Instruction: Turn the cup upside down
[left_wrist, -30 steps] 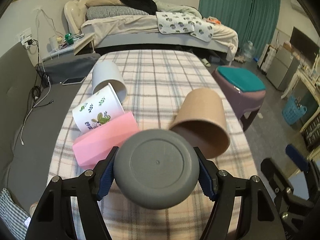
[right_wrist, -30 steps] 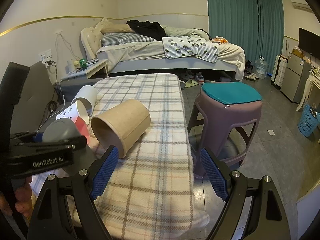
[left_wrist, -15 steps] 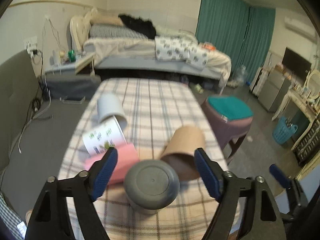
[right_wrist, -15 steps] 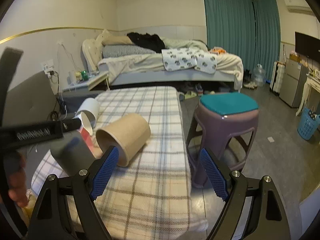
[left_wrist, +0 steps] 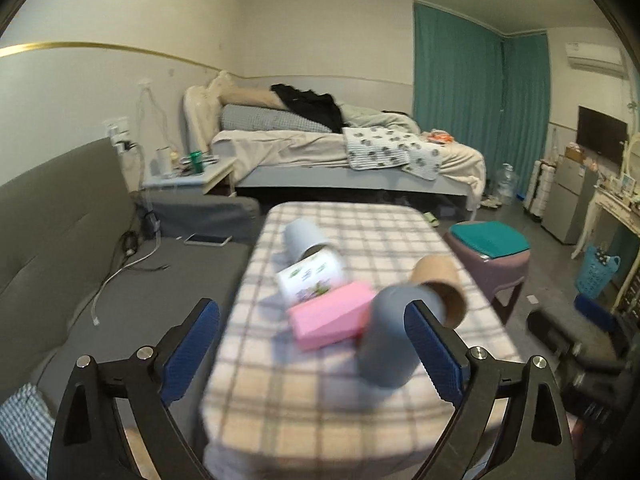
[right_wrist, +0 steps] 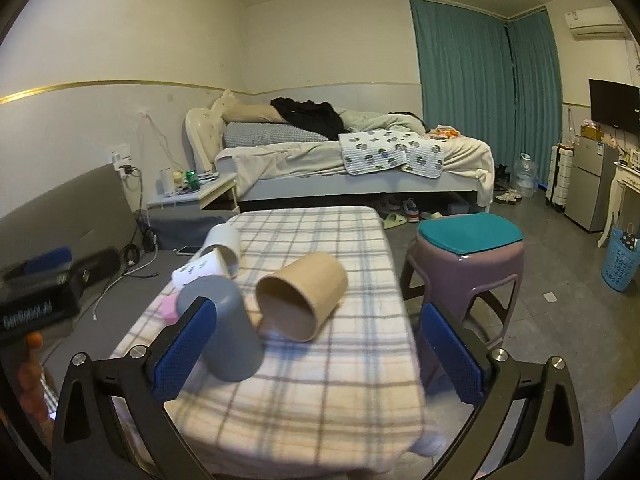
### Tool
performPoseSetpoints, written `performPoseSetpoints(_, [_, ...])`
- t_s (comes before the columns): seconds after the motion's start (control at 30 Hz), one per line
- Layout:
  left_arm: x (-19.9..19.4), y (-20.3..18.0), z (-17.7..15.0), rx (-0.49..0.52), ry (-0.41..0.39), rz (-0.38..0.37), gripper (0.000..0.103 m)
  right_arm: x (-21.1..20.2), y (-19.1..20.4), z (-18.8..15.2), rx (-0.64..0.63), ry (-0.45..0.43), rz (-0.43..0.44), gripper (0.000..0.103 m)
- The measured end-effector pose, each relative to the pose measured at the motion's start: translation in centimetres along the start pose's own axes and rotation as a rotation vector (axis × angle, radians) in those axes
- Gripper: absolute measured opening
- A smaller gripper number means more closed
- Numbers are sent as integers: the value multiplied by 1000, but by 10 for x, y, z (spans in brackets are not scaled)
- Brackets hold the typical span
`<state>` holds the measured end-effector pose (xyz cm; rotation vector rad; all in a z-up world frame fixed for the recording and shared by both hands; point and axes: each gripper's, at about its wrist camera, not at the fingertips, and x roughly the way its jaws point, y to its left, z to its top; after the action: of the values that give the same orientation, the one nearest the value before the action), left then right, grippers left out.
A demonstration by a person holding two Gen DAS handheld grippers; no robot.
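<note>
A grey cup [left_wrist: 390, 336] stands upside down on the plaid-covered table [left_wrist: 320, 408], near its front right; it also shows in the right wrist view [right_wrist: 224, 328]. Behind it lie a brown cup [left_wrist: 440, 286] [right_wrist: 302, 296], a pink cup [left_wrist: 328, 316], a white leaf-print cup [left_wrist: 310, 278] [right_wrist: 200, 270] and a pale grey-white cup [left_wrist: 304, 236] [right_wrist: 222, 240], all on their sides. My left gripper [left_wrist: 312, 354] is open and empty, pulled back above the table's front. My right gripper [right_wrist: 316, 354] is open and empty, near the front edge.
A purple stool with a teal cushion [right_wrist: 468, 256] stands right of the table. A grey sofa [left_wrist: 60, 240] with a phone [left_wrist: 208, 239] and cables lies to the left. A bed [right_wrist: 352, 160] is behind. A blue basket [right_wrist: 620, 260] stands at far right.
My left gripper opened, let go of the grey cup and drew back and up. The grey cup now stands upside down on the table. The right gripper also pulled back a little.
</note>
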<state>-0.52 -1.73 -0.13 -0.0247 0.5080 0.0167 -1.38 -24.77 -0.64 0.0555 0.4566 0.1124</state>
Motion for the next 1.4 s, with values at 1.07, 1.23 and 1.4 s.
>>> performPoseSetpoints(1.07, [5,38,-31,-67,0,40,97,6,36,-12,-58,-14,-5,103])
performPoseSetpoints(1.23, [5,39,-31,-68,5,48,97,9,36,-13,-58,-2,0,103])
performPoseSetpoints(1.4, [4,42,-31,-83,6,43,97,10,37,-14,-65,3,2,103])
